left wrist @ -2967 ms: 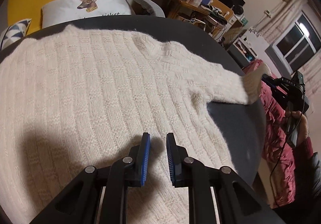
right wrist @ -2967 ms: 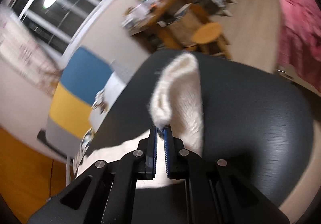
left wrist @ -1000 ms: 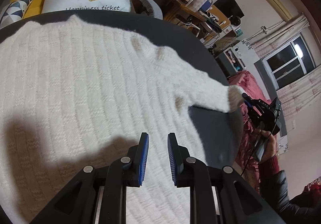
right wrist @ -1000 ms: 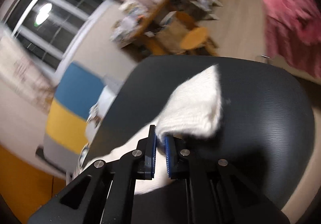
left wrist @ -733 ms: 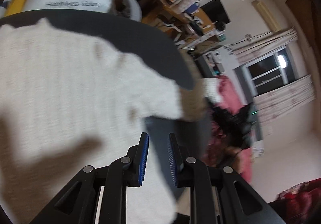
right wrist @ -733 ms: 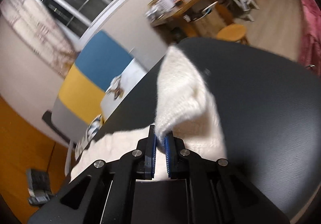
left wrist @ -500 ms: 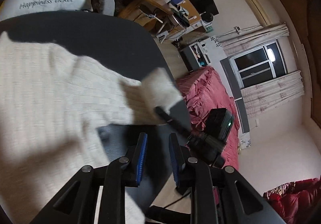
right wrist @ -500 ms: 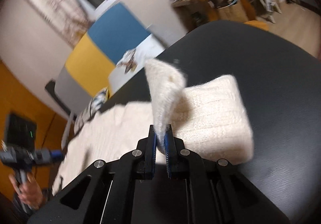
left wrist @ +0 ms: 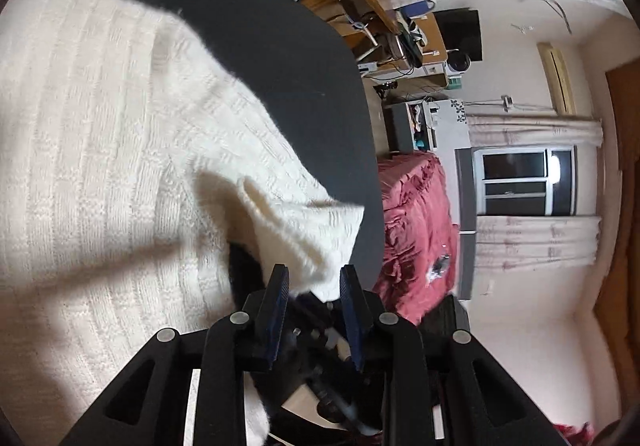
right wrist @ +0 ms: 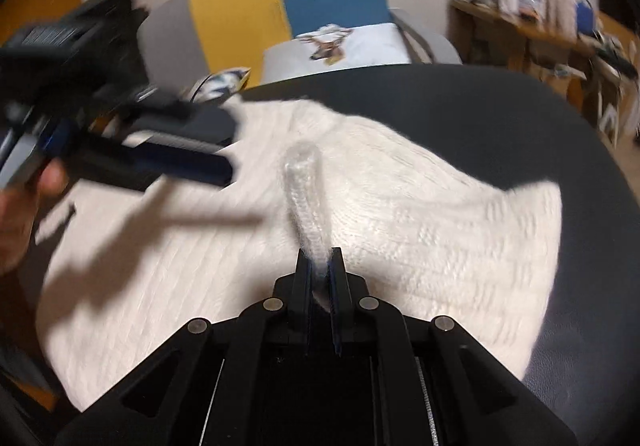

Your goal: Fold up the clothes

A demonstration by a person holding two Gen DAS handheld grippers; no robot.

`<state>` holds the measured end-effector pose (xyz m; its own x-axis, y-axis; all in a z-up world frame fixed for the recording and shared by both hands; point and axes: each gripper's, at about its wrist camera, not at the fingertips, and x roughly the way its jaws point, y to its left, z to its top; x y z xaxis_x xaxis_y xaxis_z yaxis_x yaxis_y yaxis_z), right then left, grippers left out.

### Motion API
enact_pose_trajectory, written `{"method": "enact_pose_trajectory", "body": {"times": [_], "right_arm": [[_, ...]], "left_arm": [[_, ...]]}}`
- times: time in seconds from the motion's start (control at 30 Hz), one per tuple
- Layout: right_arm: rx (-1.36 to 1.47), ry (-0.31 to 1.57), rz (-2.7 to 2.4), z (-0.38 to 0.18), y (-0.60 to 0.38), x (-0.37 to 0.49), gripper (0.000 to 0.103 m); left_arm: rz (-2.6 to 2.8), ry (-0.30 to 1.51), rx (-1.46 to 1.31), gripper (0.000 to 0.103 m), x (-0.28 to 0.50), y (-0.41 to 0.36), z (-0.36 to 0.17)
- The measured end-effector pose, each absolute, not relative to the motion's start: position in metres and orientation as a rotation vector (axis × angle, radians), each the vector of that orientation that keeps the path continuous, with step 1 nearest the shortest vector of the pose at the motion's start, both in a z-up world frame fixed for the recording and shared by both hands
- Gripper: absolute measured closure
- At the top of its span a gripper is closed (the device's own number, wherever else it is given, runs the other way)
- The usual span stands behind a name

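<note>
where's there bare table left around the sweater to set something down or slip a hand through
Bare dark table runs along the far edge behind the cream sweater, and down the right side past the folded sleeve. The left side is crowded: the left gripper hovers over the sweater there. The middle is taken too, where the right gripper pinches the lifted sleeve cuff.

Deer-print pillow [right wrist: 344, 44], red bedspread [left wrist: 416, 230], wooden desk [right wrist: 532, 30]

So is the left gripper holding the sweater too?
No, the left gripper is open with nothing pinched; only the right gripper clamps the sweater sleeve.
</note>
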<state>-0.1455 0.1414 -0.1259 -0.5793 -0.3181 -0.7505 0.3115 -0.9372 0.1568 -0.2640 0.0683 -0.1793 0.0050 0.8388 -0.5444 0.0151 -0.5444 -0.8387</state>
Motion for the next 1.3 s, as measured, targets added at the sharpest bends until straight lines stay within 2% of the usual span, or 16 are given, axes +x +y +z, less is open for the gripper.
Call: {"method": "enact_pose_trajectory", "body": {"times": [0.17, 0.27, 0.33, 0.4, 0.5, 0.53, 0.57, 0.67, 0.7, 0.8, 0.9, 0.97, 1.07, 1.17, 1.23, 1.3], "right_arm": [[1.158, 0.308, -2.512, -0.124, 0.106, -0.13, 0.094], [1.144, 0.409, -2.513, -0.123, 0.096, -0.124, 0.094], [1.142, 0.438, -2.514, -0.125, 0.093, -0.123, 0.094], [1.147, 0.453, -2.522, -0.127, 0.092, -0.122, 0.094], [1.147, 0.373, -2.554, -0.124, 0.101, -0.121, 0.093], [1.145, 0.331, -2.567, -0.123, 0.106, -0.12, 0.089], [1.145, 0.258, -2.581, -0.121, 0.113, -0.121, 0.085], [1.135, -0.007, -2.63, -0.112, 0.143, -0.122, 0.06], [1.119, -0.163, -2.632, -0.111, 0.159, -0.119, 0.049], [1.044, -0.699, -2.551, -0.117, 0.21, -0.106, 0.039], [0.907, -1.304, -2.305, -0.142, 0.262, -0.089, 0.02], [0.796, -1.606, -2.153, -0.164, 0.286, -0.077, 0.02], [0.746, -1.756, -2.06, -0.177, 0.29, -0.072, 0.018], [0.701, -1.883, -1.97, -0.189, 0.293, -0.069, 0.01], [0.692, -1.919, -1.909, -0.194, 0.282, -0.072, 0.0], [0.682, -1.959, -1.847, -0.199, 0.269, -0.08, 0.0]], "left_arm": [[1.594, -0.845, -1.702, 0.076, -0.268, 0.073, -0.195], [1.559, -0.803, -1.75, 0.076, -0.265, 0.08, -0.203], [1.553, -0.785, -1.759, 0.079, -0.26, 0.086, -0.204], [1.649, -0.744, -1.729, 0.098, -0.262, 0.083, -0.202], [1.754, -0.678, -1.614, 0.097, -0.259, 0.083, -0.186], [1.781, -0.659, -1.581, 0.097, -0.258, 0.085, -0.178], [1.806, -0.642, -1.549, 0.097, -0.257, 0.086, -0.17], [1.865, -0.605, -1.454, 0.097, -0.257, 0.087, -0.145], [1.882, -0.595, -1.423, 0.097, -0.258, 0.087, -0.137], [1.936, -0.544, -1.327, 0.097, -0.261, 0.089, -0.107], [1.98, -0.504, -1.255, 0.097, -0.267, 0.091, -0.079], [2.006, -0.48, -1.229, 0.097, -0.272, 0.091, -0.065], [2.03, -0.467, -1.192, 0.097, -0.278, 0.088, -0.047], [2.049, -0.476, -1.144, 0.097, -0.28, 0.082, -0.03], [2.07, -0.512, -1.089, 0.097, -0.282, 0.072, -0.015], [2.093, -0.546, -1.044, 0.097, -0.283, 0.059, -0.001]]}}
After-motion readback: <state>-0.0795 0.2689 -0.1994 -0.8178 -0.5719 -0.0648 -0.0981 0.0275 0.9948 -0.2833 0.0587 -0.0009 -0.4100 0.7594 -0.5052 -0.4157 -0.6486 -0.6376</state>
